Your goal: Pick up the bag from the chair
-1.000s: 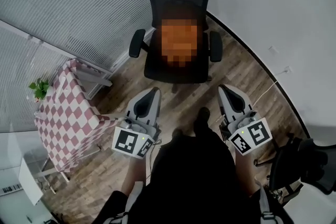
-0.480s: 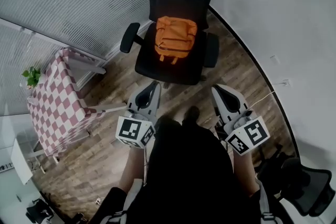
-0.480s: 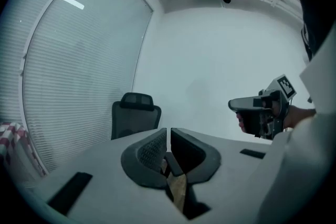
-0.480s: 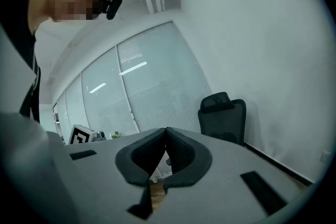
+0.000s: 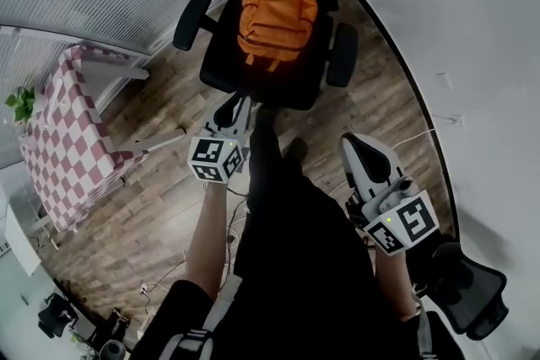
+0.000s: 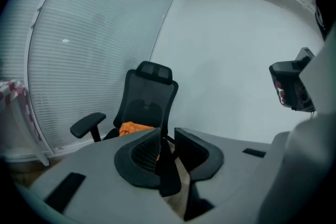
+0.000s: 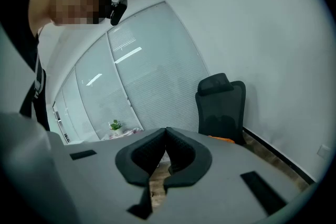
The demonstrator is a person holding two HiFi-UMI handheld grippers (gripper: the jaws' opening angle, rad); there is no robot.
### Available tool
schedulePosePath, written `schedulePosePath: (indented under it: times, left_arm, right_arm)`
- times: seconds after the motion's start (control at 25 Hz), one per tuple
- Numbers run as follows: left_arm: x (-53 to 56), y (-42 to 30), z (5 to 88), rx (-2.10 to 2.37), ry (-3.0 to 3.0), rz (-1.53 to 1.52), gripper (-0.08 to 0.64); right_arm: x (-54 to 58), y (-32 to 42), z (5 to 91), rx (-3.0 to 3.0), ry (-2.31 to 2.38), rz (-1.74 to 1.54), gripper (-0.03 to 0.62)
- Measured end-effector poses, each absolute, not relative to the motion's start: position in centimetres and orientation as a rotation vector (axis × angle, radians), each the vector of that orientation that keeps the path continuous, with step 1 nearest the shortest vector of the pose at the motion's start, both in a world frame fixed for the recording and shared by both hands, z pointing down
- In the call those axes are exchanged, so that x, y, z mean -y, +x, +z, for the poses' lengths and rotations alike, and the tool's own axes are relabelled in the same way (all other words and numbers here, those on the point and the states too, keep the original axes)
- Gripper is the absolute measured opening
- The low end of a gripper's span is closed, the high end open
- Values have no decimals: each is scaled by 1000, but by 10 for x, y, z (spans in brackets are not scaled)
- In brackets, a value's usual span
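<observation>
An orange bag (image 5: 274, 19) lies on the seat of a black office chair (image 5: 221, 70) at the top of the head view. My left gripper (image 5: 236, 105) reaches out to the seat's front edge, just short of the bag, its jaws a narrow gap apart with nothing between them. In the left gripper view the bag (image 6: 137, 127) shows just beyond the left gripper (image 6: 168, 134), on the chair (image 6: 149, 97). My right gripper (image 5: 354, 144) hangs back over the floor, shut and empty. The right gripper view has the right gripper (image 7: 167, 131), the chair (image 7: 220, 107) and a sliver of the bag (image 7: 223, 139).
A red-and-white checkered table (image 5: 63, 139) with a small plant (image 5: 18, 104) stands at the left by the window blinds. A second black chair (image 5: 468, 299) sits at the lower right by the white wall. Cables (image 5: 169, 282) lie on the wooden floor.
The person has stepped toward the chair, so the bag sits closer. The left gripper has reached forward to the seat's front edge; the right gripper stayed back.
</observation>
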State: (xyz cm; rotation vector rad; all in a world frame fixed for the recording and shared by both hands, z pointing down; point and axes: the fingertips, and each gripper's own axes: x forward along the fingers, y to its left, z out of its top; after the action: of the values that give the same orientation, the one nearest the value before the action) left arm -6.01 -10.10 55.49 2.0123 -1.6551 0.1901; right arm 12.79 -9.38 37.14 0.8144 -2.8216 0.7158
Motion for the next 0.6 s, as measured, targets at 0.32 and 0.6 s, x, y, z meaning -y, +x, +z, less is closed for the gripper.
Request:
schedulePosePath:
  times: [0.32, 0.6]
  left_arm:
    - [154, -68, 673, 1521, 1861, 197, 127]
    - [186, -57, 757, 1433, 1759, 196, 155]
  right_arm:
    - [135, 90, 402, 2705, 844, 794, 20]
    - [163, 53, 436, 2587, 883, 915, 20]
